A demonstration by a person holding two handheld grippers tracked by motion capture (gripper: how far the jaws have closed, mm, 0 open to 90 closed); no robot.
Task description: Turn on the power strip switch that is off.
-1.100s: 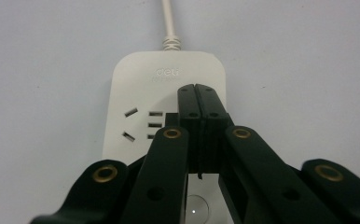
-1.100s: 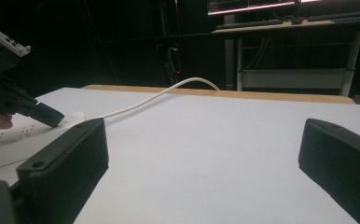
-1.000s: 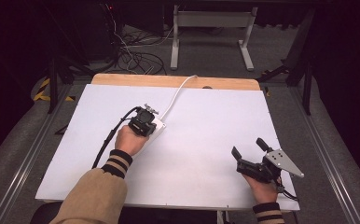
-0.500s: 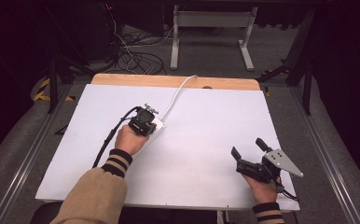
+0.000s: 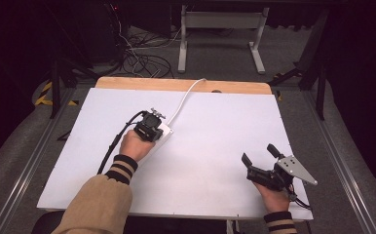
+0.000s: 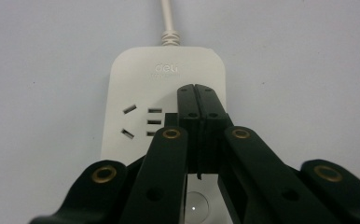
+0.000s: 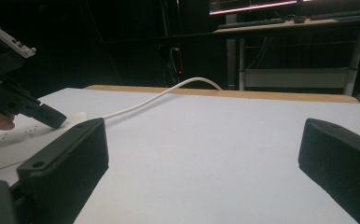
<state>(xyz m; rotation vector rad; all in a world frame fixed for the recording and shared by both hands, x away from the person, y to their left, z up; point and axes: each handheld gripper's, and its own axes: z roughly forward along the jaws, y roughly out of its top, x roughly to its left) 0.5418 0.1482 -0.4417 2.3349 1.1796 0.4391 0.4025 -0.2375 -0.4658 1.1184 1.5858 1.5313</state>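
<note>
One white power strip (image 5: 162, 132) lies left of centre on the white table (image 5: 215, 146), its cord (image 5: 186, 100) running to the far edge. Pressed together with nothing between them, the left gripper (image 6: 197, 93) jaws rest their tips on the strip's top. Well apart, near the front right, the right gripper (image 5: 259, 154) jaws gape wide and empty.

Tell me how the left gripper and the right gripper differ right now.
The left gripper has its fingers shut together; the right gripper stands wide open. The left gripper points down onto the white power strip; the right gripper lies over bare white table, apart from the strip. Both are black and hand-held.
</note>
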